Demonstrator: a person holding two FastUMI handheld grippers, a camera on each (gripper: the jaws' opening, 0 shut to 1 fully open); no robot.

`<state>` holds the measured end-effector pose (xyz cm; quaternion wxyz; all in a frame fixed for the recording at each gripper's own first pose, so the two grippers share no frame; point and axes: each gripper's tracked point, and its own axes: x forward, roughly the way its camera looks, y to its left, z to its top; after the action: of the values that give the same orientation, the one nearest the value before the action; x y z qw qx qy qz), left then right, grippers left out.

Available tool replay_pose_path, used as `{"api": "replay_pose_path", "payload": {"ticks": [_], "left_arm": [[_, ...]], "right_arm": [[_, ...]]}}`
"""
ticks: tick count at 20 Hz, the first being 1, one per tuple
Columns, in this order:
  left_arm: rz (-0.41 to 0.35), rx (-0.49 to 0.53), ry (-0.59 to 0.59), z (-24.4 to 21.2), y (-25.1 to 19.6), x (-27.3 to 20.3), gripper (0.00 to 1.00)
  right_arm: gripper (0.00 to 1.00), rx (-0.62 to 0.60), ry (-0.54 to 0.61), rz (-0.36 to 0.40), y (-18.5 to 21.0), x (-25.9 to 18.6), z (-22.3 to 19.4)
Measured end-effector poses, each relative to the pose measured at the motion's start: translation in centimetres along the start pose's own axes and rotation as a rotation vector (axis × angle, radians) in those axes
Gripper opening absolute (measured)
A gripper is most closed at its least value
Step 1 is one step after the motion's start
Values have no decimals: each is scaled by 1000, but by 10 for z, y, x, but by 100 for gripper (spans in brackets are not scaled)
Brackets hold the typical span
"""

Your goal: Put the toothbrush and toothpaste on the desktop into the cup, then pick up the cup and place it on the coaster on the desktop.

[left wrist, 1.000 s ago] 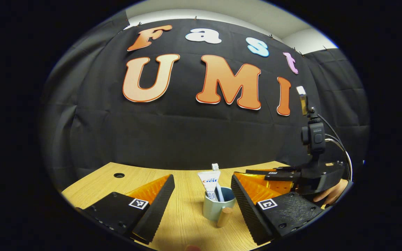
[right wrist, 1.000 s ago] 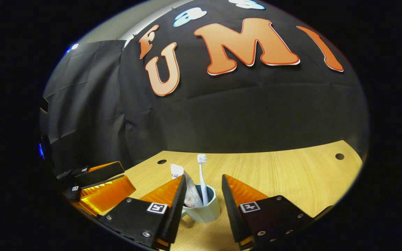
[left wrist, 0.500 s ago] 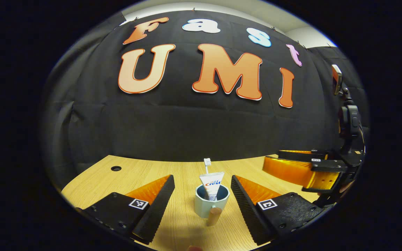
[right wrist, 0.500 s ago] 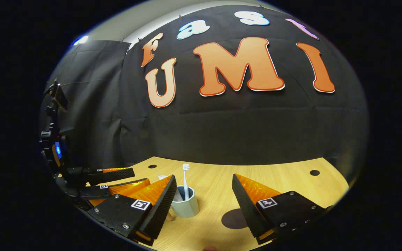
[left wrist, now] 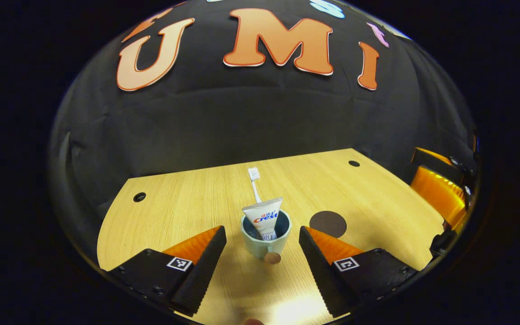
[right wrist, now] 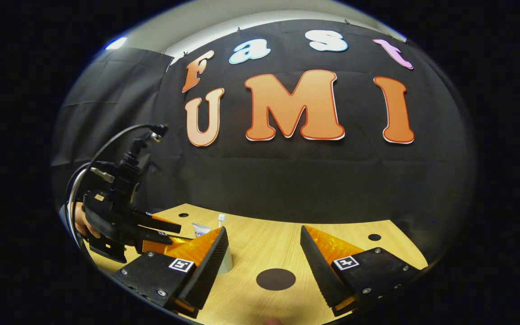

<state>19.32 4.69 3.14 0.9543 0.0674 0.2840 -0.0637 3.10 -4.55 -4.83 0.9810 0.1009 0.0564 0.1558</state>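
Toothbrush [left wrist: 254, 180] and toothpaste [left wrist: 263, 217] stand in the cup [left wrist: 265, 239] mid-table. Left gripper [left wrist: 260, 253] fingers spread wide, empty, framing it. Next, probably: grip cup, carry to nearby coaster [left wrist: 327, 224].

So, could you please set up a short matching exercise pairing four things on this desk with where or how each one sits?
Things:
1. toothbrush
2. coaster
3. cup
4. left gripper

States:
A. open, fingers either side of the cup
B. bare, dark and round, flat on the desk
C. bristles up, behind the toothpaste
D. on the desk, beside the coaster

Pairs: 1-C, 2-B, 3-D, 4-A
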Motion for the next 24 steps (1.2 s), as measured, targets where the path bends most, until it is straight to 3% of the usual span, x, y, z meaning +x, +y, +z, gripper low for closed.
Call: {"api": "replay_pose_path", "payload": {"ticks": [3, 13, 20, 22, 24], "left_arm": [[-14, 12, 70, -3, -4, 5, 97], [10, 19, 377, -24, -8, 23, 97], [41, 7, 477, -14, 2, 28, 95], [34, 0, 489, -27, 1, 30, 84], [38, 10, 500, -31, -2, 35, 81]], "right_arm": [[96, -51, -10, -54, -16, -13, 4], [98, -84, -15, -88, -42, -60, -9], [98, -77, 4, -89, -45, -62, -20], [98, -75, 9, -81, -43, -64, -23], [98, -67, 12, -74, -39, -67, -28]]}}
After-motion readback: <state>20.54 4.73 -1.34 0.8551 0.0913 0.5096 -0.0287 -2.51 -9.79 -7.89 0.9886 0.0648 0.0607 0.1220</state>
